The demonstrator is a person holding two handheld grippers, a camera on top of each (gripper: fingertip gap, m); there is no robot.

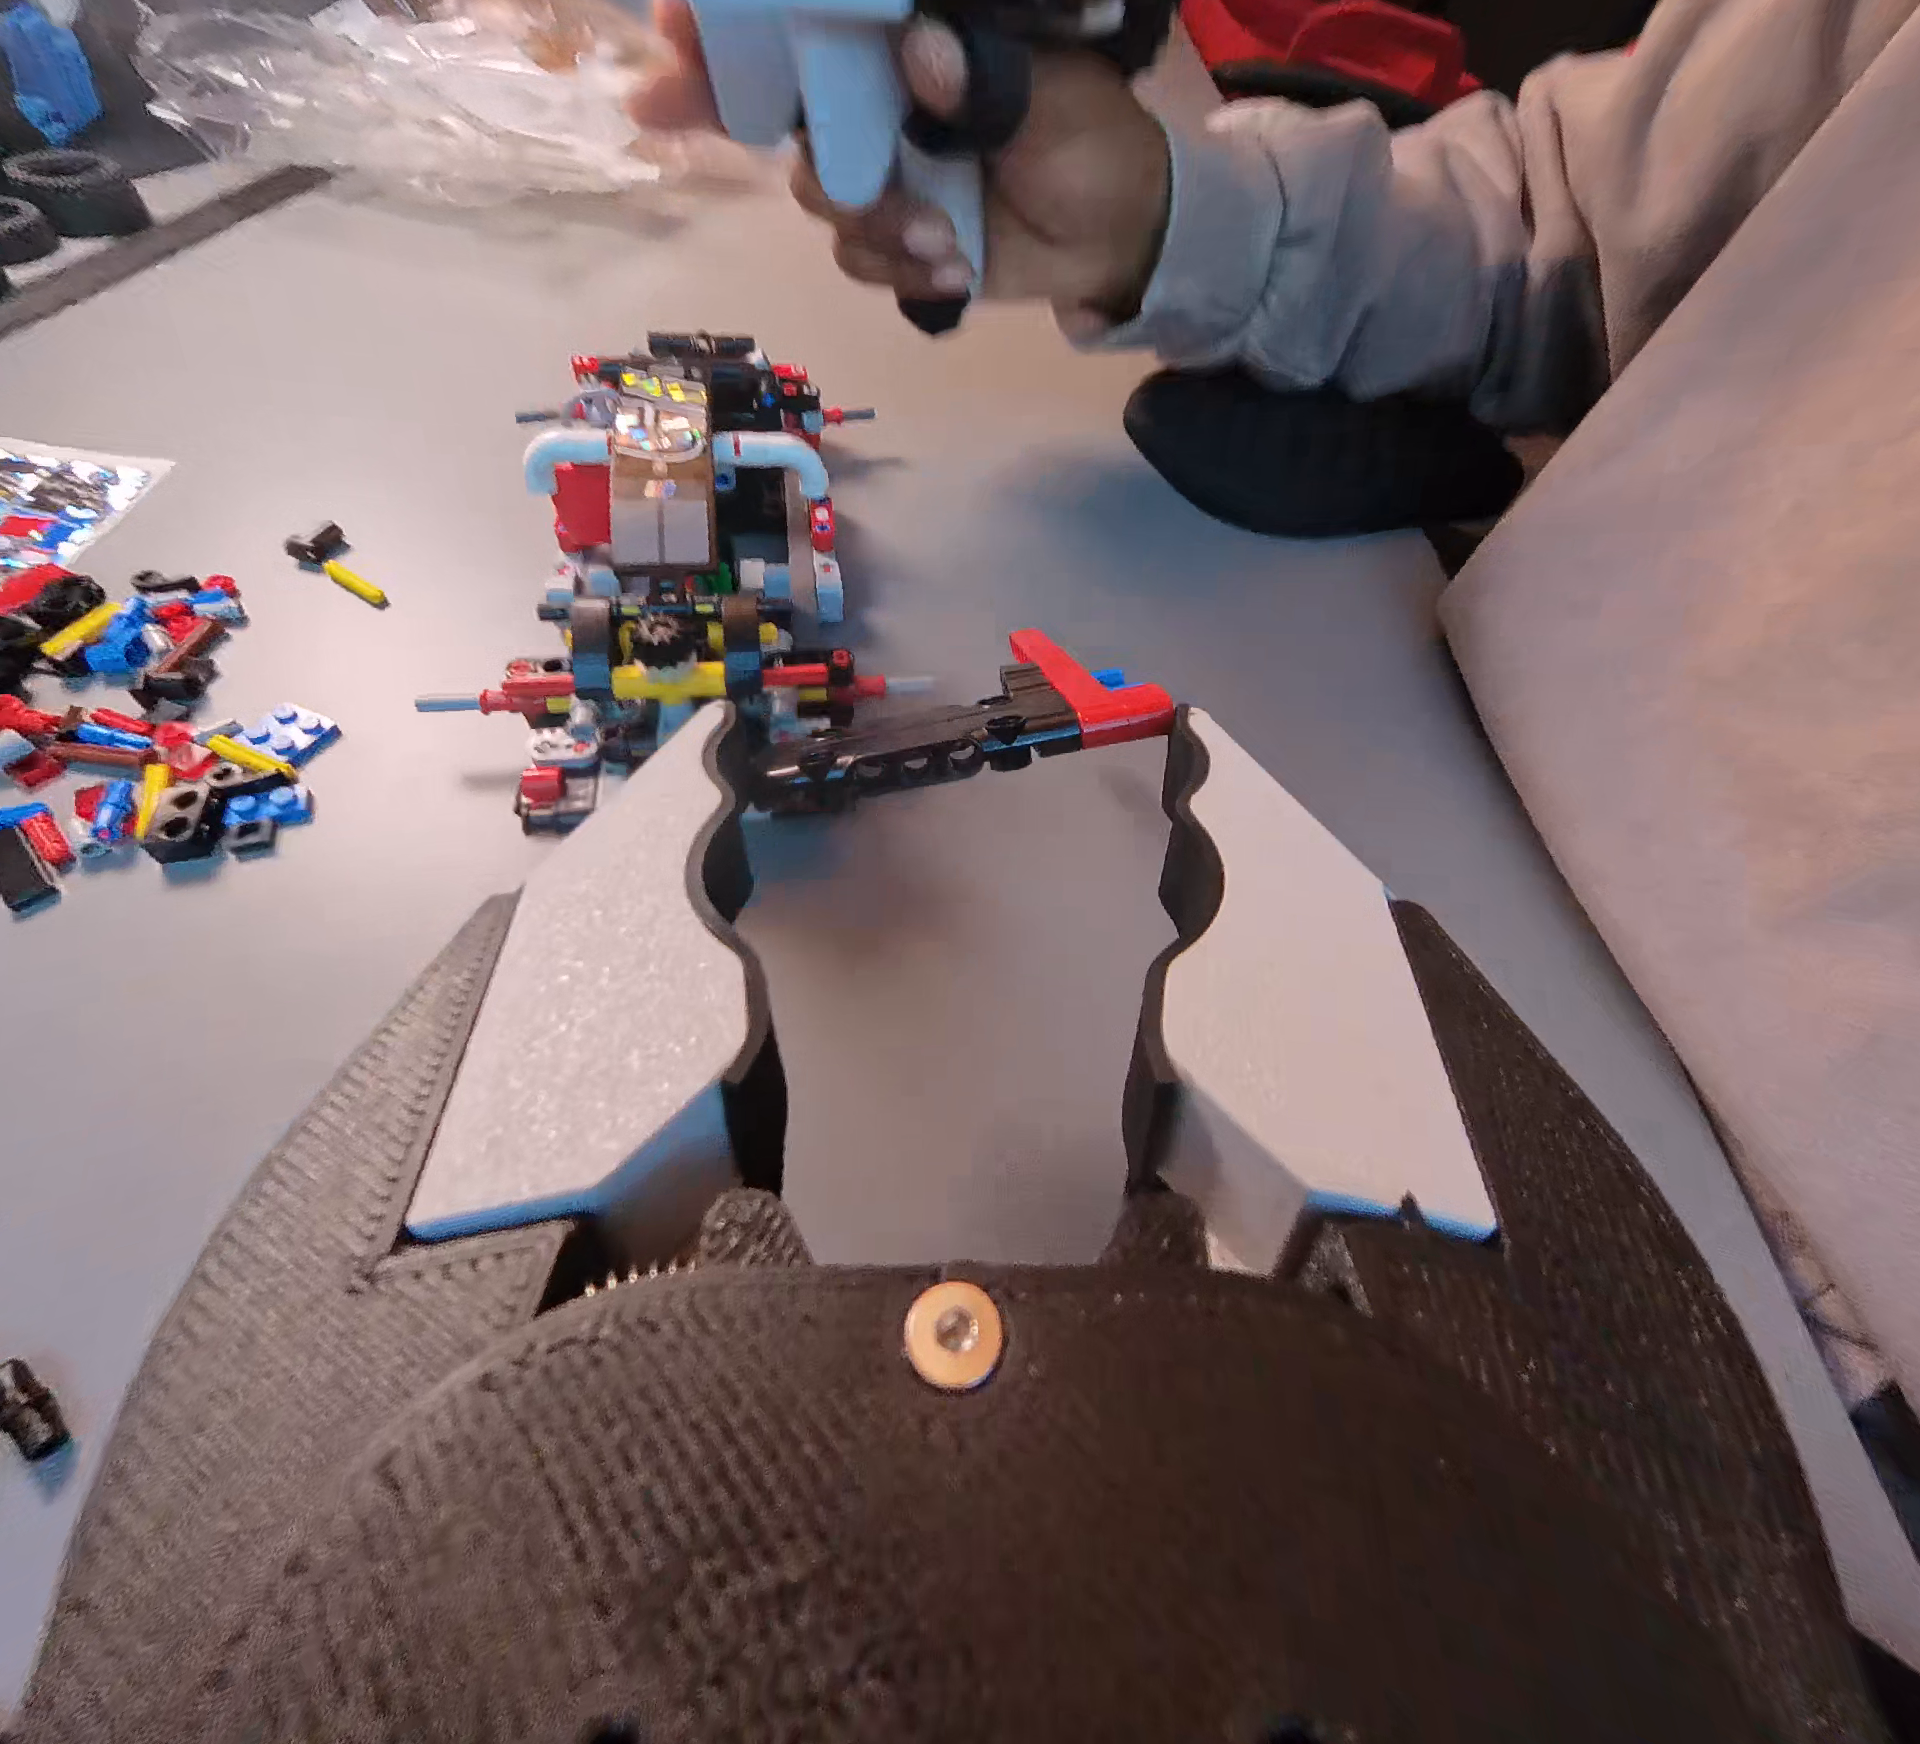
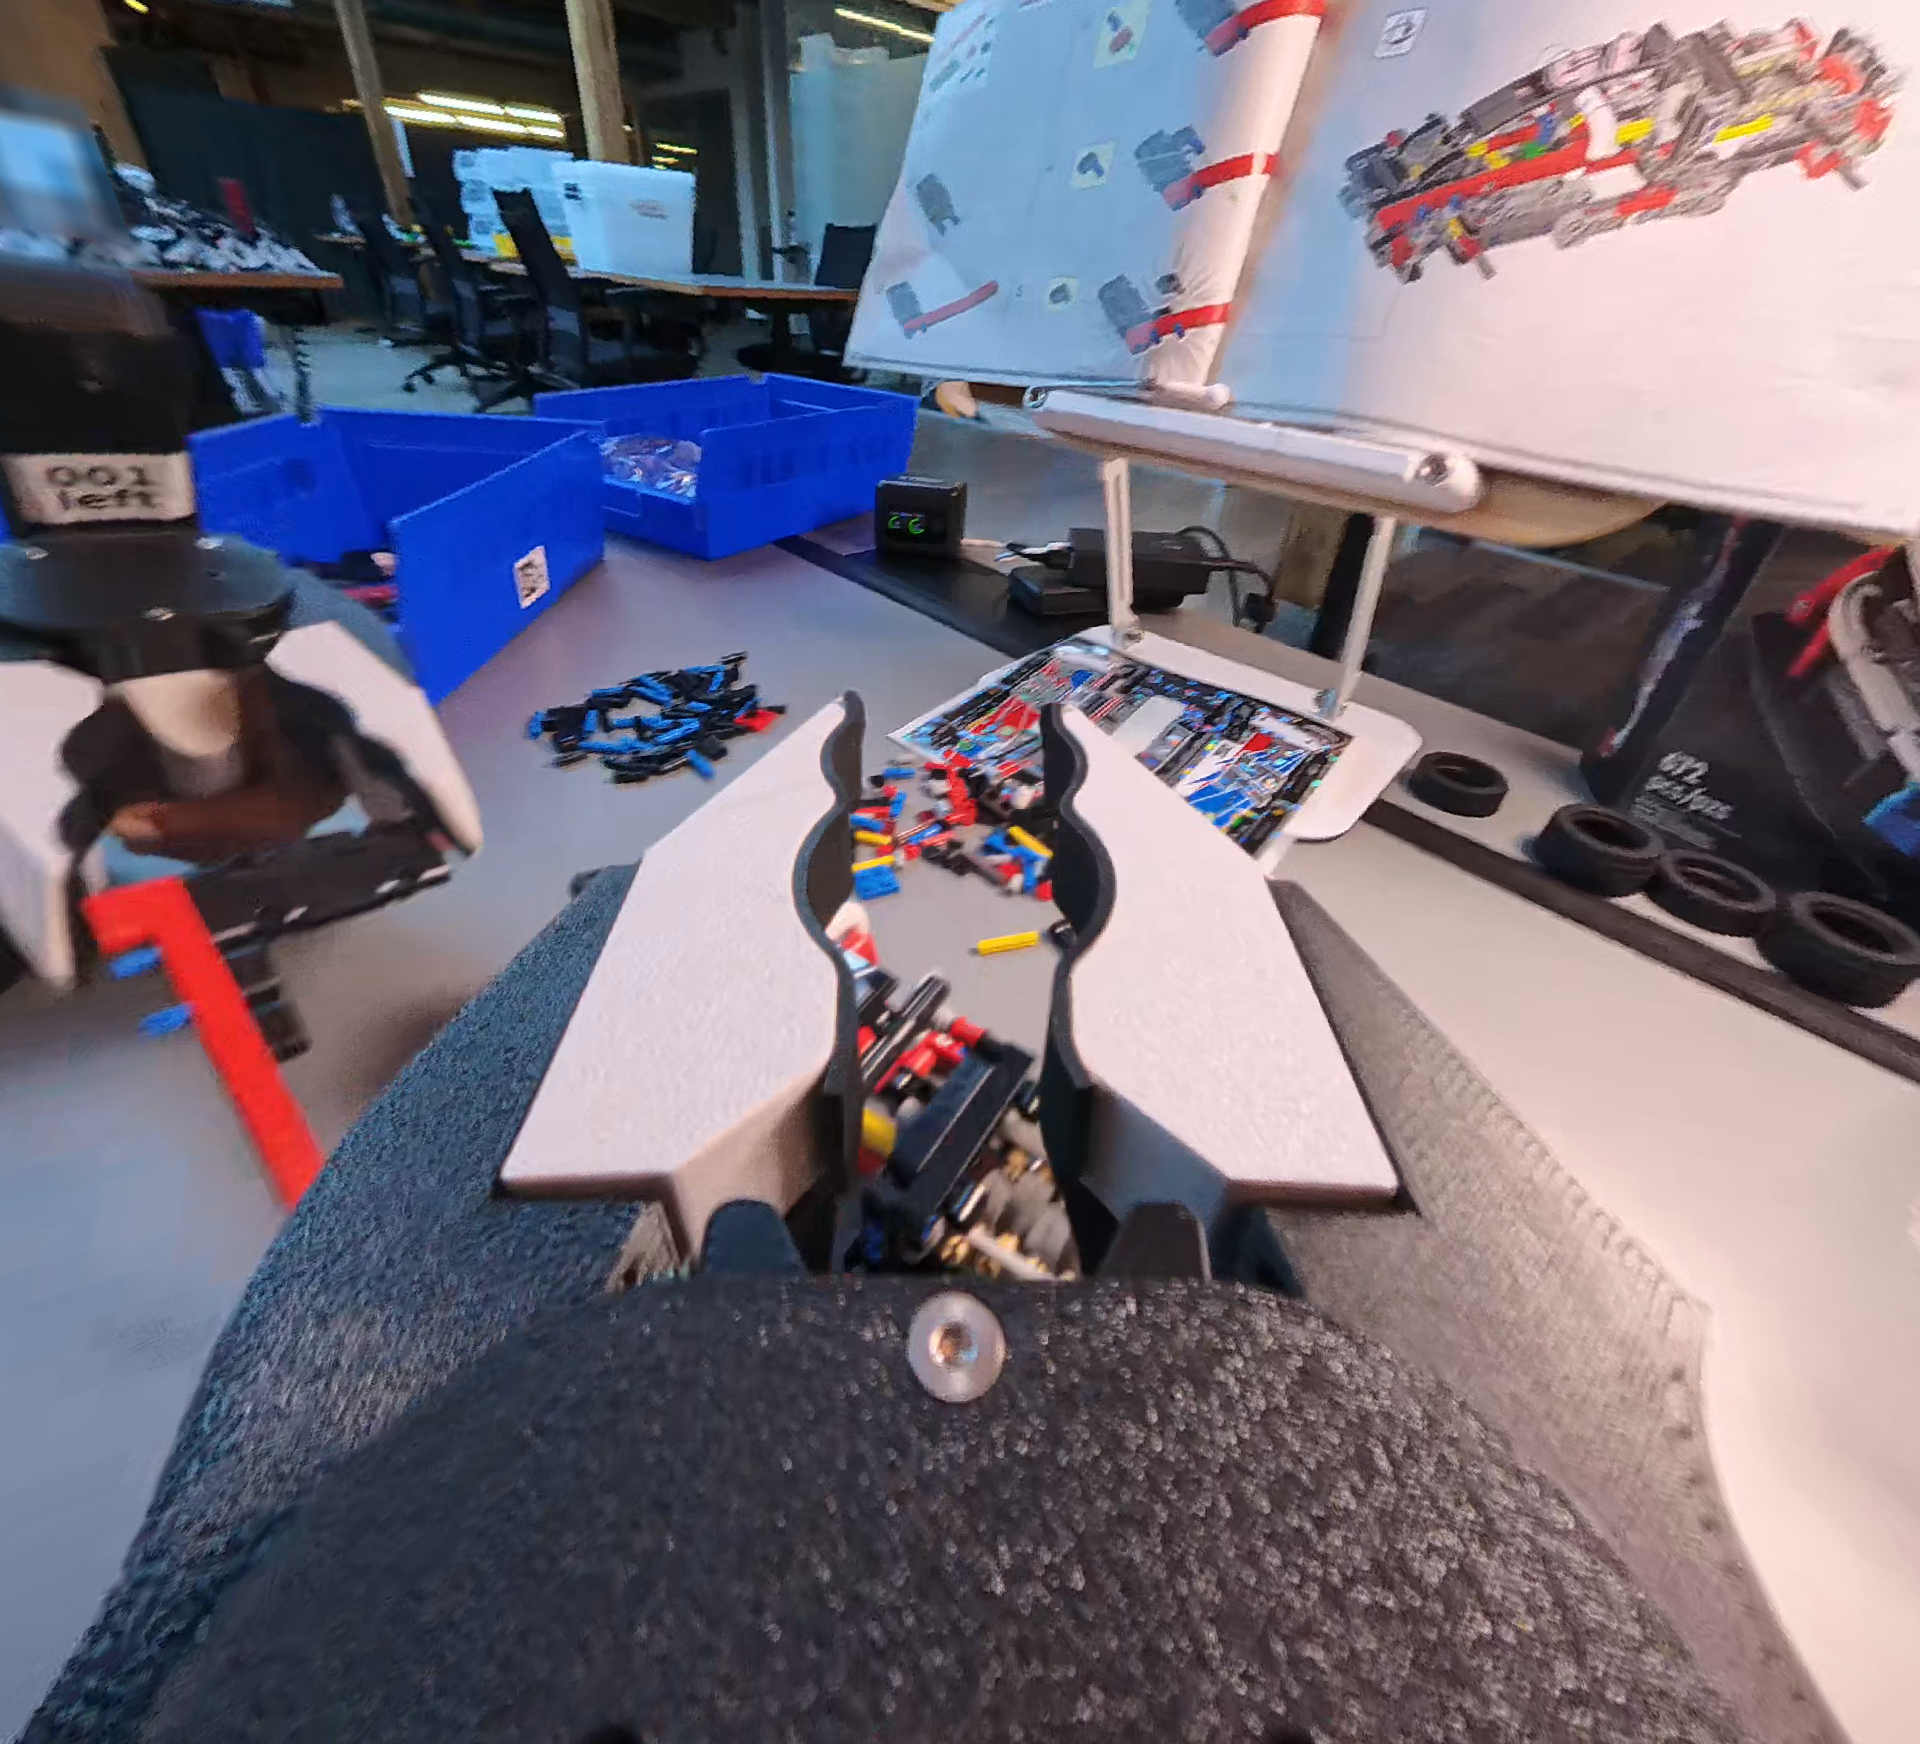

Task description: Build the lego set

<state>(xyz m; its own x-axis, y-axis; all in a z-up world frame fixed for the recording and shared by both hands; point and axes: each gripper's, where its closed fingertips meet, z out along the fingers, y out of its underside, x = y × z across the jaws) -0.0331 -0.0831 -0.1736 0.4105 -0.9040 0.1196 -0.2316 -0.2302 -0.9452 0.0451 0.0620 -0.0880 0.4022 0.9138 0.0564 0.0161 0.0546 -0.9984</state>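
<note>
Half-built car in mid-table, loose bricks to its left. Left gripper spread wide, fingertips bracketing a black-and-red beam lying just beside the car; contact impossible to tell. Right gripper raised above the car, fingers parted and gripping nothing. Manual propped on a stand, tyres beneath, blue bins behind.

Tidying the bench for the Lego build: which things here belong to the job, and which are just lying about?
Job: car chassis; black-and-red subassembly; loose bricks; blue-black pins; tyres; instruction booklet.
Lying about: blue bins; chargers; plastic bags.
</note>
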